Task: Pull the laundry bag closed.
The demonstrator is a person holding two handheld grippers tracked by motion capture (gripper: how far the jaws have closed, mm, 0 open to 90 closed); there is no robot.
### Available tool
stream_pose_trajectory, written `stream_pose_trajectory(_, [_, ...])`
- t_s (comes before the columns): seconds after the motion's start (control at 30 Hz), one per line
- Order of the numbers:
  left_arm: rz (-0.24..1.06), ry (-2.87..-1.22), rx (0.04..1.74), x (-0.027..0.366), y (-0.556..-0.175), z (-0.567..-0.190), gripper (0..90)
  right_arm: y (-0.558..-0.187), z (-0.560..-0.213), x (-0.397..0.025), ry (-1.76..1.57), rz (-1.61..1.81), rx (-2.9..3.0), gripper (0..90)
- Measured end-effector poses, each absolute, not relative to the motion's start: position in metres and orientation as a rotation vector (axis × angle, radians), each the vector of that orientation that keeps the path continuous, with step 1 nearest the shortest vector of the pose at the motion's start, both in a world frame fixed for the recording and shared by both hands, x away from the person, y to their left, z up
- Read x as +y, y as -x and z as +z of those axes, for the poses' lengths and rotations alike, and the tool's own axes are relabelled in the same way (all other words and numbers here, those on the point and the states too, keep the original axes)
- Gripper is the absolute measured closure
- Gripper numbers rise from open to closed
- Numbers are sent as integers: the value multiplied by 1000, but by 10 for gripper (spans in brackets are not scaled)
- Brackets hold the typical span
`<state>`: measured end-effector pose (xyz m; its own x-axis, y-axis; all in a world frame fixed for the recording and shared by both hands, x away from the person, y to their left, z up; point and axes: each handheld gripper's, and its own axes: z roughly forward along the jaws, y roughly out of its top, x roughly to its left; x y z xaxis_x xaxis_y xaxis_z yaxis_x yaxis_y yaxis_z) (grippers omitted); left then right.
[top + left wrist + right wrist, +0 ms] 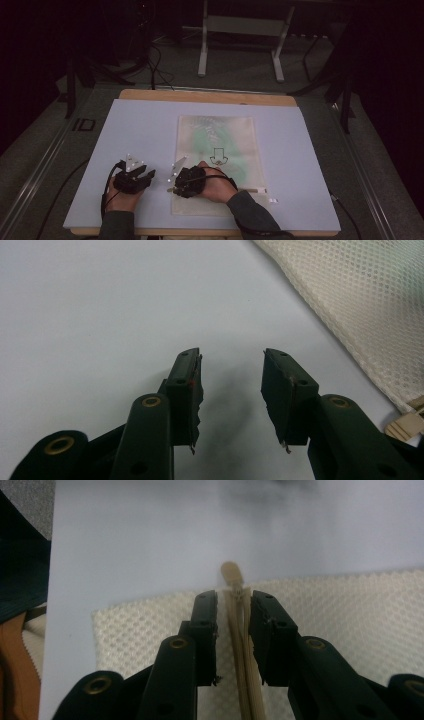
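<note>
A soft, light mesh bag (pixel 218 160) lies flat mid-desk. Its zipper (pixel 243 650) at the near end is straddled by the right gripper (pixel 234 600), jaws nearly closed; the small pull tab (pixel 232 573) is judged the best hold. The left gripper (pixel 231 362) rests open and empty.

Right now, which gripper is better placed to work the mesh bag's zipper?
Right. The right gripper already straddles the zipper pull on the mesh bag, jaws close around it. The left gripper is open over the bare mat, beside the bag.
</note>
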<state>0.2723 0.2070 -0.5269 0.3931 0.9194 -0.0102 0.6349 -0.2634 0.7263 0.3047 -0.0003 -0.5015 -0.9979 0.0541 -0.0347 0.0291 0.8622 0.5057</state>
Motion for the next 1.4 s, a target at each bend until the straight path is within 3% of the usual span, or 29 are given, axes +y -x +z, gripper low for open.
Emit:
stream_pose_trajectory(0.63, [563, -1997, 1331, 207, -272, -527, 583, -311, -507, 26, -62, 776, 3016, 730])
stream_pose_trajectory(0.9, [567, -1990, 1342, 208, -272, -527, 577, -311, -513, 34, -94, 737, 3005, 806])
stream_pose_trajectory(1.4, [568, -1984, 1349, 208, -272, -527, 576, -313, -514, 36, -136, 795, 2964, 811])
